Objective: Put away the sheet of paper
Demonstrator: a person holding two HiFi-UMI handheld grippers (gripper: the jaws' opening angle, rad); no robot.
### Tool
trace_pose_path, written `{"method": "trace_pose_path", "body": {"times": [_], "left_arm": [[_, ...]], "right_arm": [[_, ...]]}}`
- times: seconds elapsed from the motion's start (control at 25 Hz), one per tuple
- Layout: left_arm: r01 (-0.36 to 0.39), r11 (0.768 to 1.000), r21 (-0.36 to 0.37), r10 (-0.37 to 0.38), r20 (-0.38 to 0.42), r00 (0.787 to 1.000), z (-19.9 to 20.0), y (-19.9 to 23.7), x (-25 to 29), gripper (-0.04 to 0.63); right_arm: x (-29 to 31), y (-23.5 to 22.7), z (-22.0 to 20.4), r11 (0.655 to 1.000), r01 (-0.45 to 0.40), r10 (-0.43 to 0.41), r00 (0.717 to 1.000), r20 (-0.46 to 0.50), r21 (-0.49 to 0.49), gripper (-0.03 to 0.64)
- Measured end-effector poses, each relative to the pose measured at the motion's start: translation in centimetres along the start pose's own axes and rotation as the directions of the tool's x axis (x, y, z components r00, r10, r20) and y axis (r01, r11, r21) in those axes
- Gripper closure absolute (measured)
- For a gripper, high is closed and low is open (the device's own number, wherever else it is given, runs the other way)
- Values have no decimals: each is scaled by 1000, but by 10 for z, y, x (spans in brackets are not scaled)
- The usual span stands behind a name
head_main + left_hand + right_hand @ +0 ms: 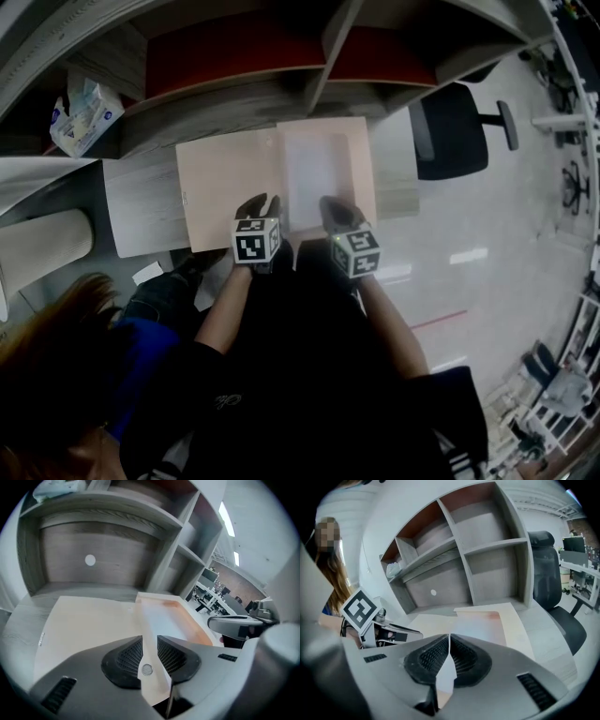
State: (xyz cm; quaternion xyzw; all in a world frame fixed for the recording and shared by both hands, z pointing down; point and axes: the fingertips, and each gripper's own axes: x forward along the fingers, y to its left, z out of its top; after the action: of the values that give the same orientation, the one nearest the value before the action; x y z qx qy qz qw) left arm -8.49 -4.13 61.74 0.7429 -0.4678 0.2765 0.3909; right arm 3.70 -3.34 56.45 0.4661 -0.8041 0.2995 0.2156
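Paper [314,173] lies white and flat in the right half of an open peach folder [230,183], at 12 o'clock from the two tongs. The folder rests on a grey desk [145,202]. The right gripper [449,644] has its jaws closed tight on the near edge of the paper. The left gripper [150,648] is just beside it, at 9 o'clock. Its jaws stand apart, and a pale strip of the folder runs between them without being squeezed. A shelf [323,56] with open boxes stands past the folder at 12 o'clock. A crinkly bag [84,117] sits on the shelf at 10 o'clock. A black chair [450,131] is at 2 o'clock. Another person [56,319] is at 8 o'clock.
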Motion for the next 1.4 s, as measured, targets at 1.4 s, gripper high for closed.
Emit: {"method": "trace_pose_path", "body": {"times": [1.4], "left_arm": [[-314, 949, -42, 285, 546, 788, -9, -164, -188, 551]], "right_arm": [[-205, 32, 54, 933, -111, 247, 889, 385, -343, 601]]}}
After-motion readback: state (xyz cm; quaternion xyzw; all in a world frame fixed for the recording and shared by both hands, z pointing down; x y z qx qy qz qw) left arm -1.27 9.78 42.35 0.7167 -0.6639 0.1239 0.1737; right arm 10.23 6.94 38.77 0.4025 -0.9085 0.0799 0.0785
